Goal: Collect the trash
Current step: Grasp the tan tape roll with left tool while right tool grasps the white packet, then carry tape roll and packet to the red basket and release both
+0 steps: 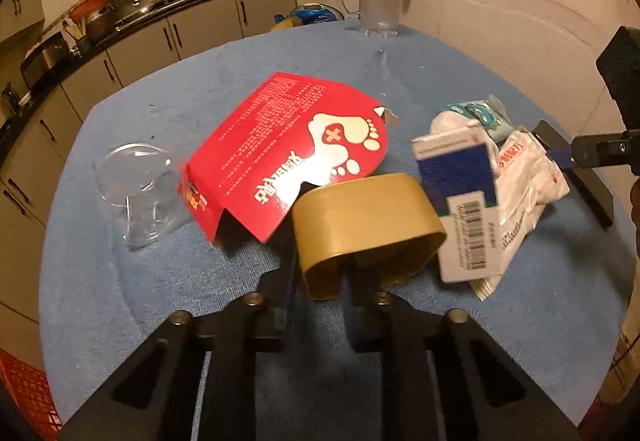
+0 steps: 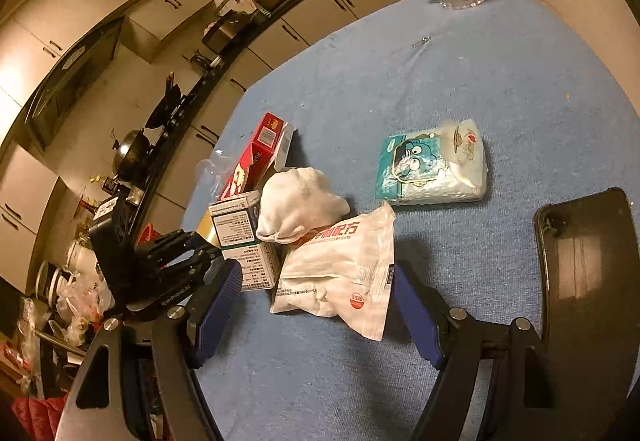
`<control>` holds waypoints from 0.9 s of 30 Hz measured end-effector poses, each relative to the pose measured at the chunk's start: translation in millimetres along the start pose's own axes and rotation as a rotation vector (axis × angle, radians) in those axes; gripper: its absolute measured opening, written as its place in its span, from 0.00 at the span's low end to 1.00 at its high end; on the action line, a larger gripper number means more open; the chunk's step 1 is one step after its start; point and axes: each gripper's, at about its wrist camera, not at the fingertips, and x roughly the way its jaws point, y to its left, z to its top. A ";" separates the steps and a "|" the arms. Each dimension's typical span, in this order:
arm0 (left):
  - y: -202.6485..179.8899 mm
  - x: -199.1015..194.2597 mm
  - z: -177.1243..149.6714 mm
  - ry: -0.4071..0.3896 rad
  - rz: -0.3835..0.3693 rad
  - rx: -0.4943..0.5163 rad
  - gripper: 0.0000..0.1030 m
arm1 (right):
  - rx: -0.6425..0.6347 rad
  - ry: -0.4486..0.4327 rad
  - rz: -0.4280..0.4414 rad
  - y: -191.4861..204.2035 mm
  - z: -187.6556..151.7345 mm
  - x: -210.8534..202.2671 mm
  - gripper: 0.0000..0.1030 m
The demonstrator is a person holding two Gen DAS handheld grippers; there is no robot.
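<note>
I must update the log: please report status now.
Left gripper shut on tape roll. Right gripper open around white pouch. Blue-white box close beside roll.

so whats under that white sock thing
The white sock rests on the top edge of the white pouch and leans against the blue-and-white box. Whatever else lies beneath is covered.
</note>
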 end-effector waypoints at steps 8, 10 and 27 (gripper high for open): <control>9.7 -11.3 -8.9 -0.028 -0.043 -0.083 0.07 | 0.059 0.002 0.071 -6.5 -7.8 8.3 0.43; 11.1 -16.0 -12.3 -0.035 -0.040 -0.097 0.07 | 0.064 0.024 0.087 -6.2 -11.5 12.0 0.24; 20.9 -80.7 -31.8 -0.146 -0.036 -0.168 0.07 | -0.080 -0.175 0.037 54.6 -34.4 -56.7 0.13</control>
